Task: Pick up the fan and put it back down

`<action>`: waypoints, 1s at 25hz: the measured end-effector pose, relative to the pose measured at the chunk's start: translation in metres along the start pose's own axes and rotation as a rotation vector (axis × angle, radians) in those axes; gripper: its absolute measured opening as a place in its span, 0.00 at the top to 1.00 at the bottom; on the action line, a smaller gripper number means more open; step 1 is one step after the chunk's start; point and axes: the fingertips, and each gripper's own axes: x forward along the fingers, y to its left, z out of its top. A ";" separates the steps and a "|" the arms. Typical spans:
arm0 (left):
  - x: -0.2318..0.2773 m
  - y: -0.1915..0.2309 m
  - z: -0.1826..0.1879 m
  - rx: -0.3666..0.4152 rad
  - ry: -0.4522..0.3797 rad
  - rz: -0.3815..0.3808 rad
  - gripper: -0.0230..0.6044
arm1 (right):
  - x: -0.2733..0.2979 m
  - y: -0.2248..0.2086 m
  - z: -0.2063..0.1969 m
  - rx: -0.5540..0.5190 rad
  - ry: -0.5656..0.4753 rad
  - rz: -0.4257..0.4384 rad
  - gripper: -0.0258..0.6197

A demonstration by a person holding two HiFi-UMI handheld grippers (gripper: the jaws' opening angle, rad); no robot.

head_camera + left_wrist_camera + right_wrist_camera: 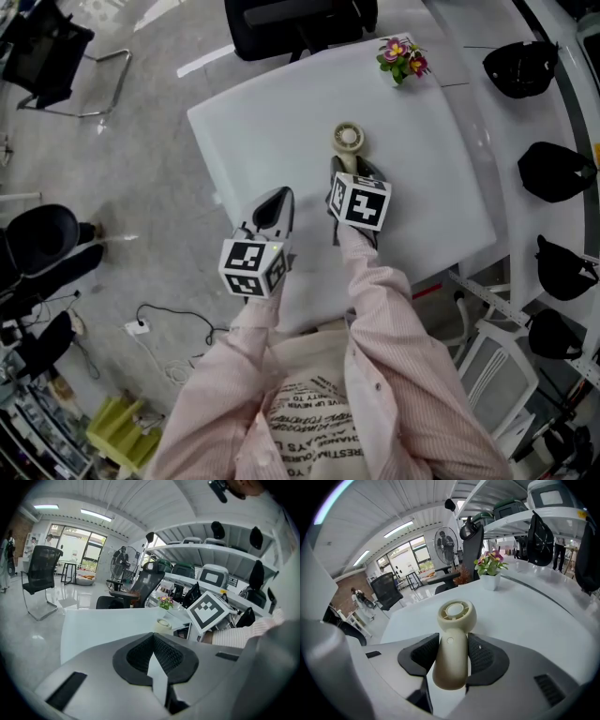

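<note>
One cream fan [457, 616] gripped by right tongs [451, 658], left tongs [152, 644] closed on nothing, one flowerpot [401, 58]

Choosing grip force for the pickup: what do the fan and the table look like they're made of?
Fan: probably moulded plastic, cream with a matte finish; the handle is smooth and rounded, with only soft highlights.
Table: a white, smooth top, perhaps laminate or painted board; it shows a faint sheen.

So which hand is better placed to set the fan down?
Right. The right gripper grips the fan by its handle; the left gripper is shut and empty, off to the side.
</note>
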 end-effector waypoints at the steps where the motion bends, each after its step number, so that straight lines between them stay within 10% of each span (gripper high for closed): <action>1: -0.002 -0.001 0.001 -0.002 -0.003 0.003 0.96 | -0.003 0.001 0.001 -0.004 -0.004 0.009 0.67; 25: -0.078 -0.043 0.058 0.063 -0.159 0.006 0.96 | -0.149 0.040 0.058 -0.136 -0.215 0.316 0.67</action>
